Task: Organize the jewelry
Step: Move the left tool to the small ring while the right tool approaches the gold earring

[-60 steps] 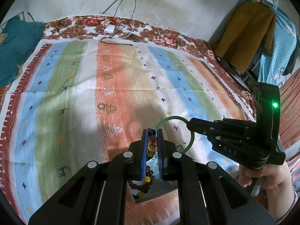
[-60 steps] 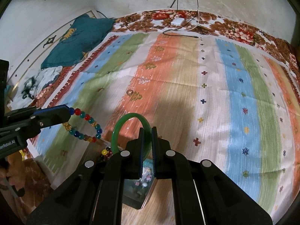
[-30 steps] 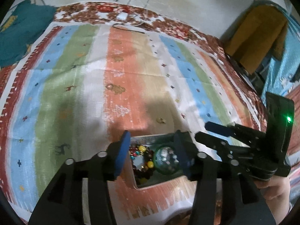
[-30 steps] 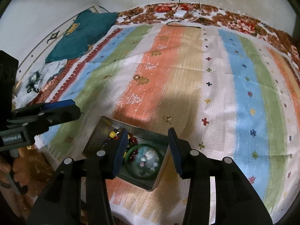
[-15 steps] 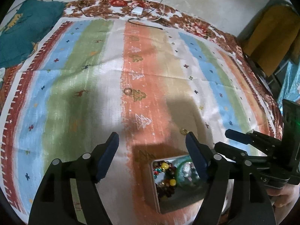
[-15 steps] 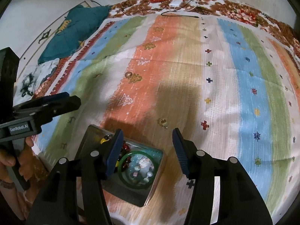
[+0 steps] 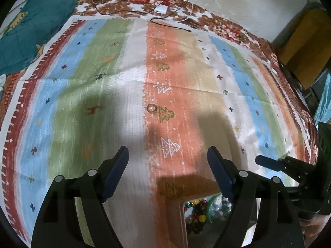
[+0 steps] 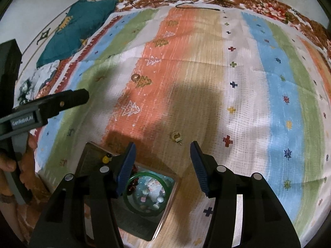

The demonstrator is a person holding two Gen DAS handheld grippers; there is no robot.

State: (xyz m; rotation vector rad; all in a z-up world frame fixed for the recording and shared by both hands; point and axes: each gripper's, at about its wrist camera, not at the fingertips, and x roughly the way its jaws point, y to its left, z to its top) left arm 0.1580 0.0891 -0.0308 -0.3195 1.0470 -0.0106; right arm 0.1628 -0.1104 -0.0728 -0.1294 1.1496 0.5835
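Note:
A square metal tin [image 8: 165,210] [image 7: 184,223] sits at the near edge of the striped cloth. A green bangle [image 8: 144,194] and a bead bracelet [image 7: 196,215] lie inside it. My left gripper [image 7: 167,163] is open and empty, held above the cloth just beyond the tin. My right gripper [image 8: 162,157] is open and empty above the tin's far edge. A small gold ring [image 8: 176,136] lies on the cloth just ahead of the right gripper. Another small ring [image 7: 152,108] [image 8: 135,77] lies farther out on the orange stripe.
The striped cloth [image 7: 186,78] covers a bed with a floral sheet. A white charger with cables [image 7: 161,10] lies at the far edge. A teal pillow [image 7: 26,31] is at the far left. A yellow garment [image 7: 304,35] hangs at the right.
Both grippers opened and dropped the bead bracelet and the green bangle into the tin. Both then drew back and up, jaws wide.

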